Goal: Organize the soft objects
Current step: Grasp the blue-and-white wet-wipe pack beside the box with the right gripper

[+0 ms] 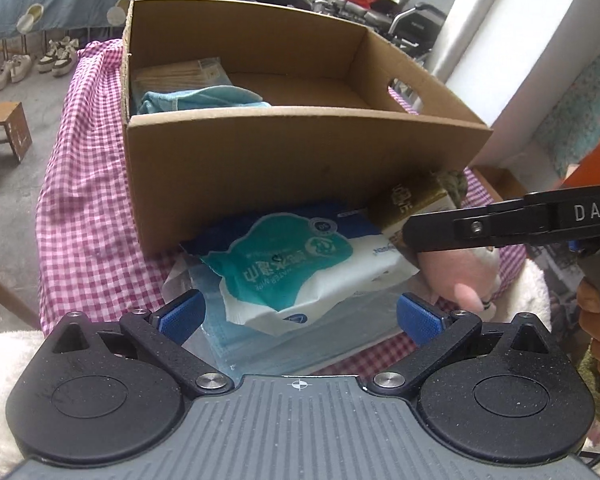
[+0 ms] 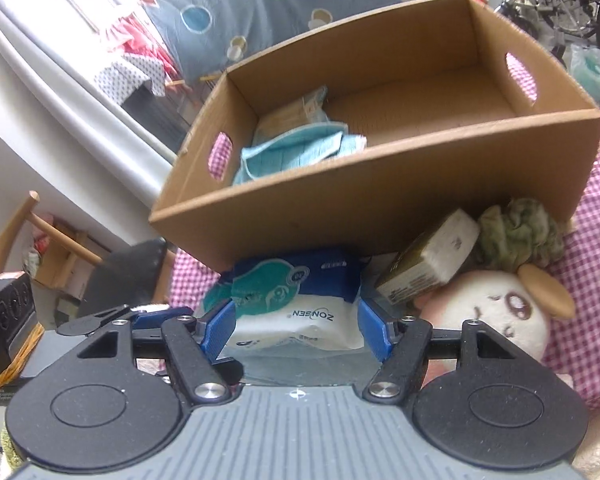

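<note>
Now the right gripper (image 2: 296, 328) is straddling the wet-wipes pack (image 2: 300, 312) with jaws apart, not yet pinching, seemingly to lift it into the cardboard box (image 2: 380, 196) behind, while the left gripper (image 1: 300, 316) is hovering wide open over the same pile on the table (image 1: 84, 216).

Each handheld gripper has a grey ribbed base plate with a small white crosshair mark at its front edge, flanked by two round black textured housings with raised discs and triangular cut-outs. Black link bars with silver screw heads run forward to the left gripper (image 1: 300, 316) and the right gripper (image 2: 296, 326), whose fingertips (image 1: 178, 316) carry blue ridged pads. Seen from the side in the left wrist view, the right tool is a long black bar lettered "DAS" in white, with a small silver screw.
</note>
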{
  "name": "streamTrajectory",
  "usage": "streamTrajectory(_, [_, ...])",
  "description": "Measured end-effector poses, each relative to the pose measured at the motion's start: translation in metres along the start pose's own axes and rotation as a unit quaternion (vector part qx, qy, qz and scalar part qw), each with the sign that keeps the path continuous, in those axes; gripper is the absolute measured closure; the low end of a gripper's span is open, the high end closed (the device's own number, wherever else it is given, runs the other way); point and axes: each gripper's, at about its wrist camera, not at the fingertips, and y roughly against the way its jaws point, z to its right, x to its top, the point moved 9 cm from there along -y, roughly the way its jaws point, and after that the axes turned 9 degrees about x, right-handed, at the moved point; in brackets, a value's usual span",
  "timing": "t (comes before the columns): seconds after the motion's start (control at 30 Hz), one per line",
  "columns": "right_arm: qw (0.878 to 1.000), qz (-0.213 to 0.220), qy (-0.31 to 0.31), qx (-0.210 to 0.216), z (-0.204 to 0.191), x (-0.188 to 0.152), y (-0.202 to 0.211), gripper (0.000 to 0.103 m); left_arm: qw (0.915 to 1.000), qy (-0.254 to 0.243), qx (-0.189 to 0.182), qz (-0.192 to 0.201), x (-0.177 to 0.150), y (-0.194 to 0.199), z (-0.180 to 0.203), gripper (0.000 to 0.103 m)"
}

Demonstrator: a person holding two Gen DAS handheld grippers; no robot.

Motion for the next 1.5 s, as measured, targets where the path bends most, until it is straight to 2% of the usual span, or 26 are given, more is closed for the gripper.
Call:
streamTrajectory(0.3, [0.998,-0.042,0.000,-0.036,0.007,-0.002,-0.037,0.033,0.9994,-0.016,-0.030,-0.010,0.004,-0.013,0.009,0.001])
streamTrajectory(0.43, [0.998,-0.052,0.000,-0.037,0.008,-0.002,-0.047,0.032,0.9989,-0.011,-0.042,-0.016,0.004,-0.016,0.012,0.001])
streamTrajectory(0.53, [0.998,-0.062,-0.010,-0.014,0.005,-0.004,-0.051,0.032,0.9987,-0.005,-0.047,-0.019,0.005,-0.016,0.015,0.001])
streamTrajectory(0.67, [0.998,-0.064,-0.009,-0.011,0.005,-0.006,-0.050,0.032,0.9985,-0.001,-0.052,-0.018,0.003,-0.010,0.016,0.001])
streamTrajectory(0.9, [0.997,-0.071,-0.028,0.023,0.001,-0.018,-0.042,0.032,0.9985,0.003,-0.048,-0.026,-0.013,0.009,0.014,0.001])
streamTrajectory(1.07, [0.996,-0.072,-0.029,0.040,-0.005,-0.029,-0.036,0.034,0.9993,0.003,-0.027,-0.024,-0.025,0.012,0.009,0.001])
streamTrajectory(1.23, [0.999,-0.039,-0.013,0.013,0.000,-0.019,-0.027,0.034,0.9997,-0.018,0.011,-0.010,-0.025,0.007,0.006,0.002])
streamTrajectory(1.33, [0.999,-0.045,-0.008,-0.005,0.003,-0.018,-0.034,0.038,0.9992,-0.029,0.027,-0.007,-0.021,0.000,0.004,0.004])
streamTrajectory(1.5, [0.998,-0.060,-0.002,-0.021,0.004,-0.019,-0.049,0.038,0.9993,-0.033,0.017,-0.008,-0.016,-0.010,-0.001,0.007])
